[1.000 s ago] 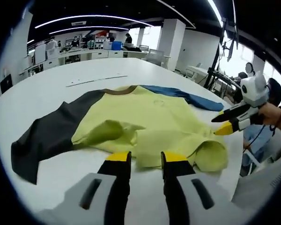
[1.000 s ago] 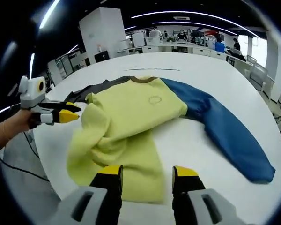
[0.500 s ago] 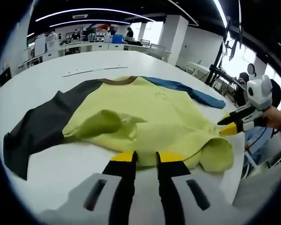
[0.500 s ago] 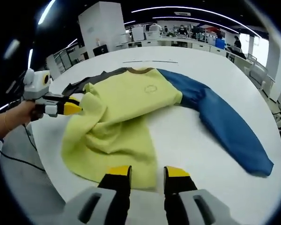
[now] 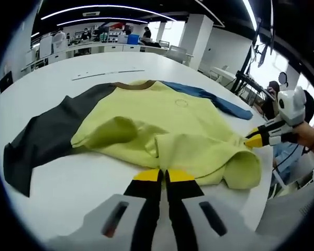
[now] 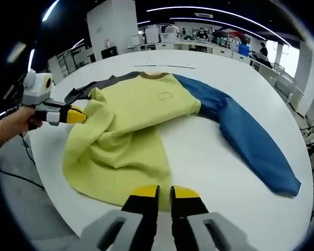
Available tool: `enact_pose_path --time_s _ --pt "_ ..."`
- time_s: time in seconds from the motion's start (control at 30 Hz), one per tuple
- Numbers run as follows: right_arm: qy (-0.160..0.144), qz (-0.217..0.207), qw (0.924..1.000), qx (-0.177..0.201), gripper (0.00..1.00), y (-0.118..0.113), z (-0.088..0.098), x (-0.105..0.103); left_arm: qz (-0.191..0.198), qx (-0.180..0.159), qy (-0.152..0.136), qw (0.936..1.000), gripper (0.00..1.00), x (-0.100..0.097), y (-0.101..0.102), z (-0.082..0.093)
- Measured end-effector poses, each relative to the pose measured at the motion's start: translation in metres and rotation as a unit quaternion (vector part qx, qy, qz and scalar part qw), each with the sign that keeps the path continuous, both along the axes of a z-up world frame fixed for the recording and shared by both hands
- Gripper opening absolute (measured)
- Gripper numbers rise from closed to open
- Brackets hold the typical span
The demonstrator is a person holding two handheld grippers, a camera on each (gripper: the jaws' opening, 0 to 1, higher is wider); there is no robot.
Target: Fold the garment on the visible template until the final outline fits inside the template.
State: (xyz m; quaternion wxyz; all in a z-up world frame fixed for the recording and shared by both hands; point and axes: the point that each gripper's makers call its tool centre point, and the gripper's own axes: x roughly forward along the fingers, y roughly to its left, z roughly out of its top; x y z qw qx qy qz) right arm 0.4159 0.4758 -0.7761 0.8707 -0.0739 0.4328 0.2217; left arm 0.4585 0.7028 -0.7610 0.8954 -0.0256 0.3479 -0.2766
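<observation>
Both our grippers have closed since a second ago: the left gripper (image 5: 163, 175) now pinches the hem of the shirt (image 5: 162, 130), and the right gripper (image 6: 165, 192) has narrowed to a slit at the opposite hem edge; whether it grips cloth, we cannot tell. We see the shirt rumpled on the white counter (image 6: 220, 151), blue sleeve (image 6: 251, 138) spread out, dark sleeve (image 5: 42, 138) flat.

matt cloth garment (image 5: 167, 125); smooth white table (image 5: 68, 178)

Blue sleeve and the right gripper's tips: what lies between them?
In the right gripper view, bare white table separates the blue sleeve from the right gripper; nothing else lies there.
</observation>
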Motion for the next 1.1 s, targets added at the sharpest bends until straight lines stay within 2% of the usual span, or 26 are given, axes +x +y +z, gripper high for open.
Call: enact_pose_path --time_s 0.13,0.53,0.7,0.97,1.1 --pt "0.004 -0.010 0.9999 0.009 0.00 -0.002 0.000 0.002 0.016 -0.023 0.019 0.9994 0.01 -0.006 0.005 0.002" --pt "0.008 -0.017 0.9997 0.016 0.00 -0.003 0.003 0.002 0.030 -0.019 0.026 0.9990 0.01 -0.037 0.036 0.009" --pt "0.006 -0.017 0.9997 0.014 0.00 -0.006 0.007 0.001 0.042 -0.026 0.045 0.9978 0.00 -0.053 0.050 0.009" --pt "0.003 -0.019 0.9998 0.011 0.00 -0.017 0.015 -0.007 0.051 -0.011 0.058 0.9969 0.00 -0.076 0.070 0.014" --pt "0.003 -0.025 0.9996 0.012 0.00 -0.022 0.018 -0.012 0.056 -0.010 0.078 0.9953 0.00 -0.092 0.075 0.011"
